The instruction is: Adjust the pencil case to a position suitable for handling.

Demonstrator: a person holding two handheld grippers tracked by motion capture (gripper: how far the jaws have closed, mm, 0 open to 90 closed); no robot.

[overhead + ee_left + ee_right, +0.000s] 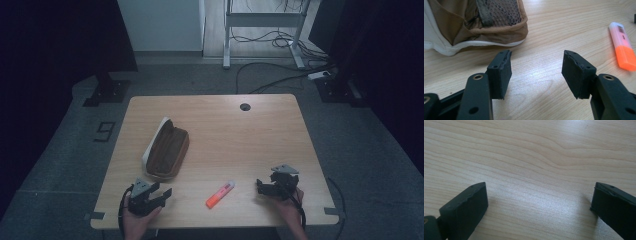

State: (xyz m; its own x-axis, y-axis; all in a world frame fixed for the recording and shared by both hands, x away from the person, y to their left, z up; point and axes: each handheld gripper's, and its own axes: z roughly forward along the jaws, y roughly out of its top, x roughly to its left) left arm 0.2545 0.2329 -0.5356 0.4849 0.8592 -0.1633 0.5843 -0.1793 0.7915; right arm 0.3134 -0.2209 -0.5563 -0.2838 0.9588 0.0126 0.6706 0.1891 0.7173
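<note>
- Left gripper: jaws apart, nothing between them, low over the table near its front edge.
- Right gripper: jaws wide apart, bare wood between.
- Orange highlighter lies flat between the 2 grippers.
- Brown pencil case lies just beyond the left gripper, unzipped.

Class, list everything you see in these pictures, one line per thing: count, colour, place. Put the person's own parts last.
Table: one, light wood, centre of the high view.
Pencil case: one, brown with a white edge, lying open on the table's left half.
Highlighter: one, orange with a pale cap, near the front edge between the tools.
Cable hole: one, dark, at the table's far edge.
Cables: several, dark, on the floor beyond the table.
Left tool: one, black, front left, jaws open on nothing.
Right tool: one, black, front right, jaws open on nothing.
</note>
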